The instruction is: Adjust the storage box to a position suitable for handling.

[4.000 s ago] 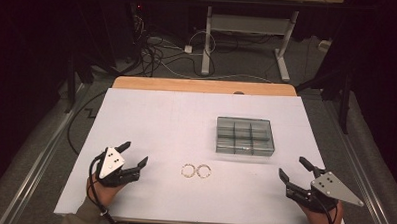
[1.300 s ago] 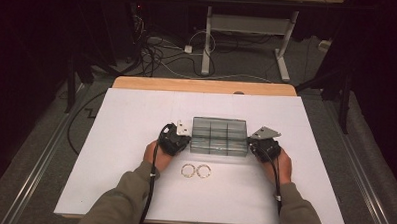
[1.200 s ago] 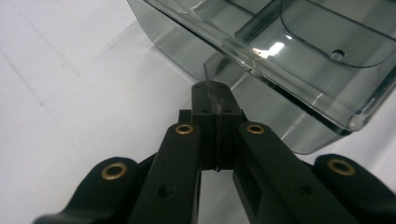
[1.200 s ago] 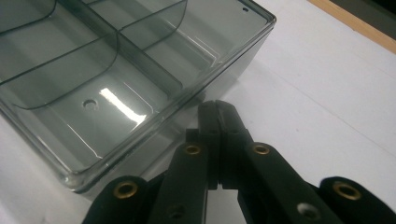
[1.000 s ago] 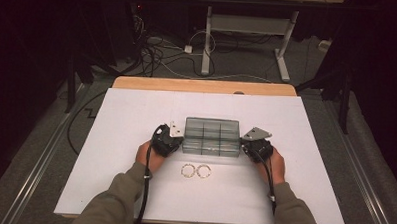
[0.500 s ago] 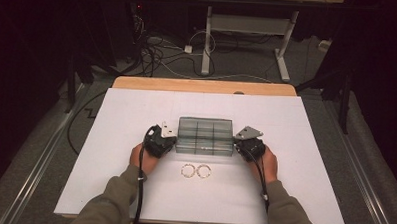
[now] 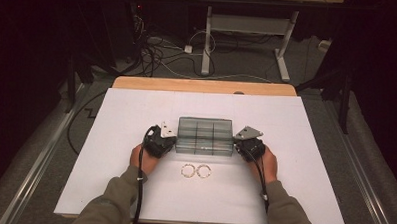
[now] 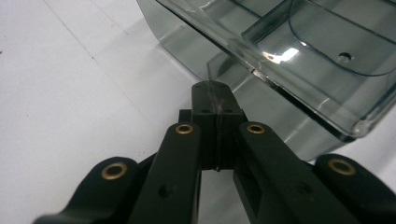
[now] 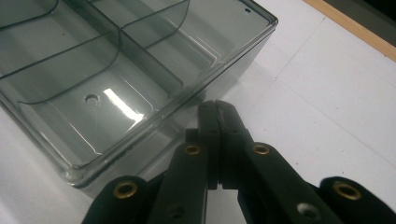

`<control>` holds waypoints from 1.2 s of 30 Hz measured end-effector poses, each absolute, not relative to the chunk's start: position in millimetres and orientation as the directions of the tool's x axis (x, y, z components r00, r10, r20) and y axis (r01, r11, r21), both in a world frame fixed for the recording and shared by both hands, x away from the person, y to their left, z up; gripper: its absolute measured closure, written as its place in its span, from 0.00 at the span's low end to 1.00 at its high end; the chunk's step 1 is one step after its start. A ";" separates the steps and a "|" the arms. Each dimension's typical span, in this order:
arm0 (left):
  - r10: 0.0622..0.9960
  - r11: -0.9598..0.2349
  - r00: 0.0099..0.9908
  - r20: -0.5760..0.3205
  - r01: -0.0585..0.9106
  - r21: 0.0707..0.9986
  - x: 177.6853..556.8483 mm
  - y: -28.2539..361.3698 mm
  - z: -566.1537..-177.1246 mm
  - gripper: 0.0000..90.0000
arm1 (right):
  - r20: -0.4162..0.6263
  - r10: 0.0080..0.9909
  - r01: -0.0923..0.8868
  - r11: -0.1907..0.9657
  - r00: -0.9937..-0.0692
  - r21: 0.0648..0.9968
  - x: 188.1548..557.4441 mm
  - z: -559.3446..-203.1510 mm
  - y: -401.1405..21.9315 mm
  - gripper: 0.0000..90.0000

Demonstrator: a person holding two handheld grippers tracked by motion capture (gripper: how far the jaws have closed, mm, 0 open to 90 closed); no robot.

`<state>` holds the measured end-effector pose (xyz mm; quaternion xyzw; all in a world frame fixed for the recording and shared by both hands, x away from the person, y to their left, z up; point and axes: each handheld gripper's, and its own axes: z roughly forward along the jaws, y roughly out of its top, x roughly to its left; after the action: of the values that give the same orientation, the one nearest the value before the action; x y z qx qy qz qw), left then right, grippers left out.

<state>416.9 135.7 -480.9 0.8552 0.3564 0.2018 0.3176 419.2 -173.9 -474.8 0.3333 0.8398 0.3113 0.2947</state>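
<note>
A clear, smoky-grey plastic box (image 7: 204, 136) sits near the middle of the white sheet (image 7: 110, 139) that covers the table, its long sides running left to right; it is rectangular with rounded corners, smooth and glossy, and thin walls split its inside into small compartments, some with a tiny hole in the floor, as the two gripper views show; the compartments in sight look empty. The left gripper (image 8: 215, 95) has its black jaws pressed flat together with nothing between them, and its tip meets the box's left end wall low down; the right gripper (image 9: 215, 109) is likewise closed on nothing, its tip against the right end wall near a corner; so the box lies pinched between the two tips rather than gripped by either. In the high view each gripper, the left gripper (image 7: 166, 139) and the right gripper (image 7: 239, 143), is a matte black body with a pale grey three-cornered plate on top, and a dark cable trails back along each olive sleeve. Just in front of the box, nearer the person, two small thin metal rings (image 7: 196, 171) lie flat side by side, apart from the box and between the two hands. The sheet is plain and matte, with faint fold lines; a strip of wooden table edge (image 7: 202, 85) shows at its far side; beyond it, a tangle of cables (image 7: 153, 50) and the white legs of a desk (image 7: 206, 42) stand on the dark floor.
</note>
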 end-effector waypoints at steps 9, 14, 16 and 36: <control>0.749 -0.531 0.653 0.114 0.489 0.692 416.3 137.5 -482.5 0.97 | -0.279 0.739 0.373 0.582 -0.613 0.722 420.0 -475.2 -173.0 1.00; 0.743 -0.534 0.660 0.110 0.486 0.692 415.1 139.3 -482.5 0.97 | -0.278 0.745 0.380 0.579 -0.607 0.722 421.3 -475.3 -171.7 1.00; 0.741 -0.535 0.662 0.110 0.484 0.692 415.2 139.6 -482.6 0.97 | -0.280 0.746 0.379 0.579 -0.604 0.722 421.2 -475.6 -171.3 1.00; 0.734 -0.509 0.651 0.195 0.336 0.793 391.3 164.4 -445.1 0.84 | -0.168 0.830 0.309 0.375 -0.532 0.874 396.2 -445.8 -210.9 0.64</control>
<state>391.3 164.4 -445.1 0.8273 0.3231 0.2647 0.3757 396.2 -210.9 -445.8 0.3702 0.7687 0.4187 0.3111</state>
